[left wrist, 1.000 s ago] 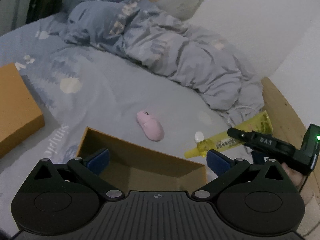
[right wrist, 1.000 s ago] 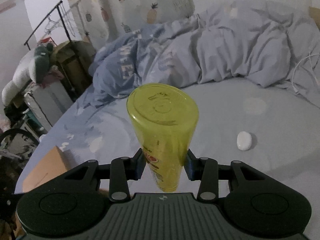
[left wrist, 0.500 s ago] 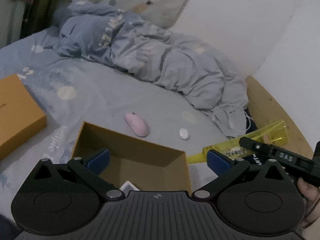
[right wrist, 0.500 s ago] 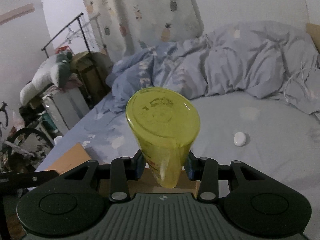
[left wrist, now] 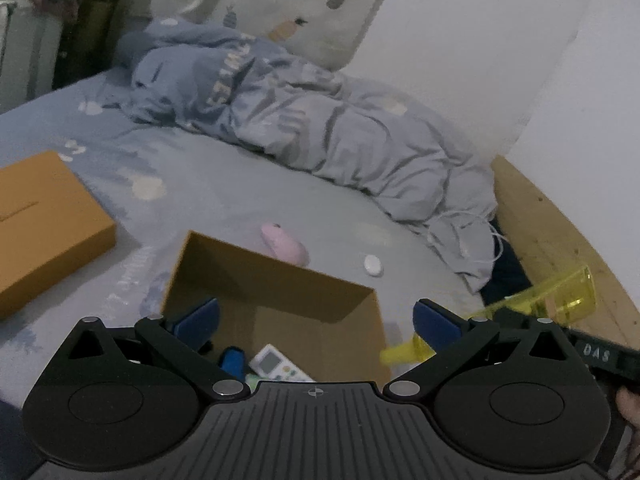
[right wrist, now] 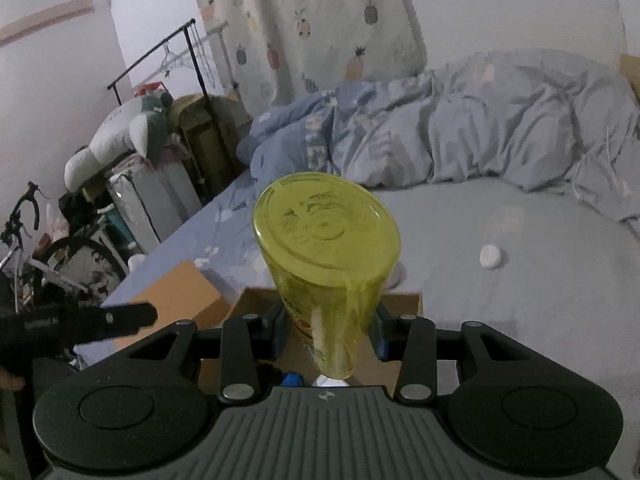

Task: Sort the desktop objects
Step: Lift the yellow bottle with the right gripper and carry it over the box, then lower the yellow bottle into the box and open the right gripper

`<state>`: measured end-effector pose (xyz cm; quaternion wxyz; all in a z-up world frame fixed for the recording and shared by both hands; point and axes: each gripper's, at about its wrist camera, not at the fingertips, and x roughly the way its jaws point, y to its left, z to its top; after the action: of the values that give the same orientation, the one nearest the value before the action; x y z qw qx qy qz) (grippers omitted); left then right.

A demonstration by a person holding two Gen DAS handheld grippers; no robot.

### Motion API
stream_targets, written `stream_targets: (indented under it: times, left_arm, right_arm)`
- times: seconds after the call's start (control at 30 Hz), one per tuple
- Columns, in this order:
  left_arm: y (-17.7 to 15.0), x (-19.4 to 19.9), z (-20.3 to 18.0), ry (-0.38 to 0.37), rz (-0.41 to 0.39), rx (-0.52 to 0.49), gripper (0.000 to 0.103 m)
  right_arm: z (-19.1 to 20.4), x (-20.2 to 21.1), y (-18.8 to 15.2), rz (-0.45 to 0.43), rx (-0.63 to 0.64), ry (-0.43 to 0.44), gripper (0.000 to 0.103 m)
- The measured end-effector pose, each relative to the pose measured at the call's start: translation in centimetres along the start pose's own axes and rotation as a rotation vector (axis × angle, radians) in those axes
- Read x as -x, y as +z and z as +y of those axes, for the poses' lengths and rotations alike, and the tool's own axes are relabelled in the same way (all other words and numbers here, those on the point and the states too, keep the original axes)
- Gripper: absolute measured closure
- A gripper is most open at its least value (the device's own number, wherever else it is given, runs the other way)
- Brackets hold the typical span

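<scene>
The main risk, as I judge it, is the yellow bottle [right wrist: 326, 256] missing the open cardboard box [left wrist: 276, 300] or slipping before it gets there. The right gripper [right wrist: 330, 330] has its fingers clamped on the narrow, tapering part of the bottle near its cap, with the wide base sticking out toward the middle of the right wrist frame; most of the bottle hangs out ahead of the pads, so a quick tilt could swing it or let the smooth plastic slide. In the left wrist view the bottle sits at the lower right edge, just beyond the box's right wall, so letting go now would likely drop it on the bed [left wrist: 224, 184] beside the box rather than inside. A second hazard is crowding: the box already holds a white remote control [left wrist: 280, 364] and a small blue item [left wrist: 233, 360] in its near corner, and a long bottle dropped across them may lie propped on the rim. The two tools are close together, so they could knock each other. The left gripper [left wrist: 316, 320] hovers over the near side of the box, pitched downward, its fingers spread wide apart with nothing between them. The right gripper also points downward over the box's near edge. A pink mouse [left wrist: 285, 246] and a small white object [left wrist: 373, 266] lie on the bed beyond the box, not yet sorted.
</scene>
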<state>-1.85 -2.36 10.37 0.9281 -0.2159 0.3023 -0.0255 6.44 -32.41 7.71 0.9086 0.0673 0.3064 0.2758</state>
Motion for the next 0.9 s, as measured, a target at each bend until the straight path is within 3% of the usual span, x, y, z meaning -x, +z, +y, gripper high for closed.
stream_targets:
  times: [0.27,0.57,0.9]
  left_arm:
    - [-1.8,-1.3,2.2,0.054,0.034,0.015,0.0]
    - [-3.8,-3.6,3.1,0.043,0.083,-0.008,0.0]
    - [-4.3,-5.2,3.7,0.07,0.114,-0.025,0.0]
  right_arm:
    - [0.8,-1.3,-2.4,0.1,0.046,-0.038,0.062]
    - [1.7,-4.9,-4.7,0.229,0.113,-0.086,0.062]
    - [1.3,-7.8,-5.2,0.253,0.095,-0.088,0.062]
